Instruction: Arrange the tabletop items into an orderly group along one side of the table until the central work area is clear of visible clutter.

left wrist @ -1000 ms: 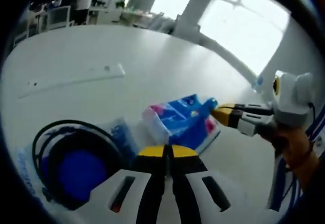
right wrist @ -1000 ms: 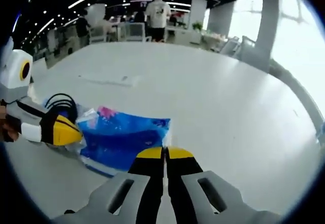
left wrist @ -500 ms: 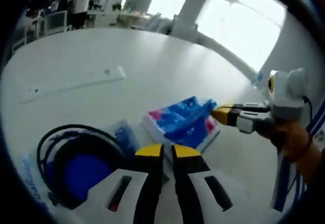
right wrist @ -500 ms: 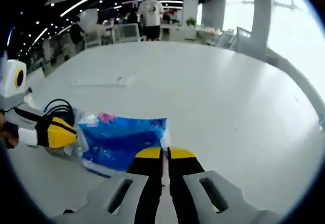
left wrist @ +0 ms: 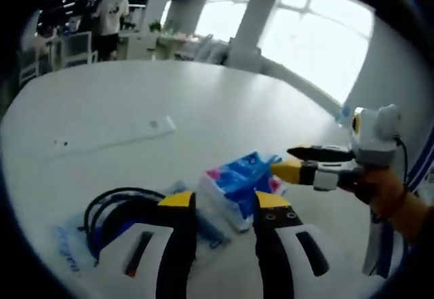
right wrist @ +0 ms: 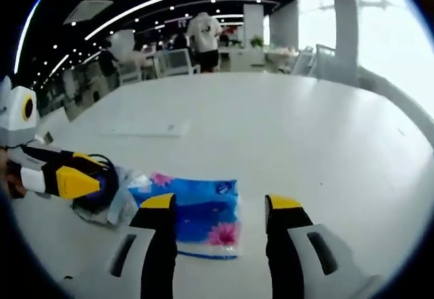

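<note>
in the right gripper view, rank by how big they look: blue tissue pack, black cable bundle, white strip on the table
1. blue tissue pack, largest.
2. black cable bundle, partly hidden behind the left gripper.
3. white strip, smallest as it looks, but it lies farther from the camera, so its true rank is unsure.

The right gripper [right wrist: 220,207] hangs with jaws spread above the blue tissue pack [right wrist: 196,214]. To its left, the left gripper [right wrist: 85,177] points at a bagged black cable [right wrist: 102,190].

On the white table [right wrist: 285,129] I count one blue tissue pack [right wrist: 203,214], one clear bag with a coiled black cable [left wrist: 119,211] inside, and one flat white strip [left wrist: 112,138] lying farther away. There are two grippers, the left gripper [left wrist: 224,207] and the right gripper [right wrist: 217,204]. In the background at least two people stand.
</note>
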A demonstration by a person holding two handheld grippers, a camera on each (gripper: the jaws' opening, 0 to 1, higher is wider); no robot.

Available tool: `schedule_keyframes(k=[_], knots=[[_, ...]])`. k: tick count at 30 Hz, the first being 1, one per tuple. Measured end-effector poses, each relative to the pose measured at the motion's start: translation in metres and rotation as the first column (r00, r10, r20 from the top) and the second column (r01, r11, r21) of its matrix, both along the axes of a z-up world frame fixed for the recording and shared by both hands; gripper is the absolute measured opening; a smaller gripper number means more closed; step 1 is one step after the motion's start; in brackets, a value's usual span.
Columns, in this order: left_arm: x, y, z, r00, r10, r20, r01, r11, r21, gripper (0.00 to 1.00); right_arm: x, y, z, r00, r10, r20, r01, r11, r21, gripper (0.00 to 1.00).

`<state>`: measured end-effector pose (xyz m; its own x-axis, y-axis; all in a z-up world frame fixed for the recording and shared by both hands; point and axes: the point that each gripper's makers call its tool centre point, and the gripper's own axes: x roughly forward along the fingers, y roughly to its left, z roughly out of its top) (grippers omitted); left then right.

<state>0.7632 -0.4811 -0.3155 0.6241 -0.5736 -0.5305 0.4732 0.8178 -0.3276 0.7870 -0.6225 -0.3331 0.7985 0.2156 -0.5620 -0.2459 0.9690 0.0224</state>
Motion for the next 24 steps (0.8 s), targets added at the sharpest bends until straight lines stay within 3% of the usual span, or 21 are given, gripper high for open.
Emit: schedule_keyframes(k=[4, 9, 14, 17, 19, 24], knots=[[-0.006, 0.01, 0.003, 1.0, 0.0, 0.022, 0.0, 1.0, 0.01, 0.43, -0.005, 0.008, 0.004, 1.0, 0.015, -0.004, -0.015, 1.0, 0.002, 0.62], [-0.015, 0.025, 0.006, 0.999, -0.012, 0.037, 0.01, 0.999, 0.05, 0.61, -0.017, 0.022, 0.006, 0.999, 0.044, -0.014, -0.044, 0.998, 0.034, 0.79], [-0.025, 0.038, 0.017, 0.997, -0.023, 0.072, 0.019, 0.998, 0.06, 0.76, -0.031, 0.038, 0.004, 0.996, 0.085, -0.03, -0.084, 0.996, 0.031, 0.87], [-0.036, 0.044, 0.022, 0.999, -0.001, 0.033, 0.0, 1.0, 0.031, 0.83, -0.038, 0.052, 0.007, 0.993, 0.112, -0.034, -0.108, 0.99, 0.091, 0.88], [-0.04, 0.048, 0.029, 0.998, 0.01, 0.06, -0.011, 1.0, 0.015, 0.86, -0.042, 0.059, 0.01, 0.991, 0.129, -0.028, -0.125, 0.987, 0.102, 0.88], [-0.054, 0.057, 0.036, 0.997, 0.01, 0.072, -0.012, 0.999, 0.032, 0.95, -0.052, 0.077, 0.016, 0.981, 0.193, -0.014, -0.192, 0.98, 0.061, 0.89]])
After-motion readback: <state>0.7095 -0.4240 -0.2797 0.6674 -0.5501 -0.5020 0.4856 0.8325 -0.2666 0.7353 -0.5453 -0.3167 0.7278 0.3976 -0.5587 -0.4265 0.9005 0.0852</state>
